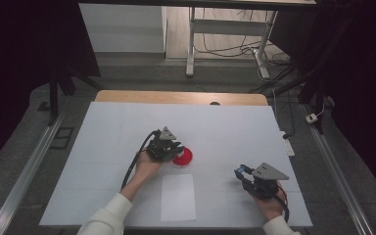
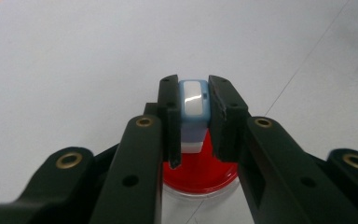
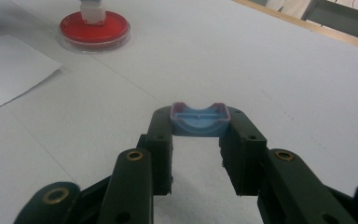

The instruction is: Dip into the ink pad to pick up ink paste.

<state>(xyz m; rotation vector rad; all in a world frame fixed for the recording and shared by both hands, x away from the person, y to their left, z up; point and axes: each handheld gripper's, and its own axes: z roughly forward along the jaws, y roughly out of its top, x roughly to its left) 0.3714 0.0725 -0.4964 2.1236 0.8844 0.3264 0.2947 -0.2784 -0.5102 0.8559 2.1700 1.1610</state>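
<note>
My left gripper [image 1: 175,150] is shut on a small light-blue and white block [image 2: 193,105], held upright over a round red dish [image 2: 200,175]. The block's white lower end [image 3: 92,11] sits at the dish's red surface [image 3: 94,29]; whether it touches I cannot tell. In the high view the red dish [image 1: 183,157] lies at mid-table just right of the left gripper. My right gripper [image 1: 241,172] hovers near the table's front right, shut on a shallow blue cap-like piece [image 3: 199,120] with a pinkish rim, pinched by its two sides.
A white sheet of paper [image 1: 177,197] lies near the front edge between the two hands, its corner [image 3: 14,70] close to the dish. The table [image 1: 127,127] has a pale cover. A wooden edge [image 1: 176,97] runs along the far side.
</note>
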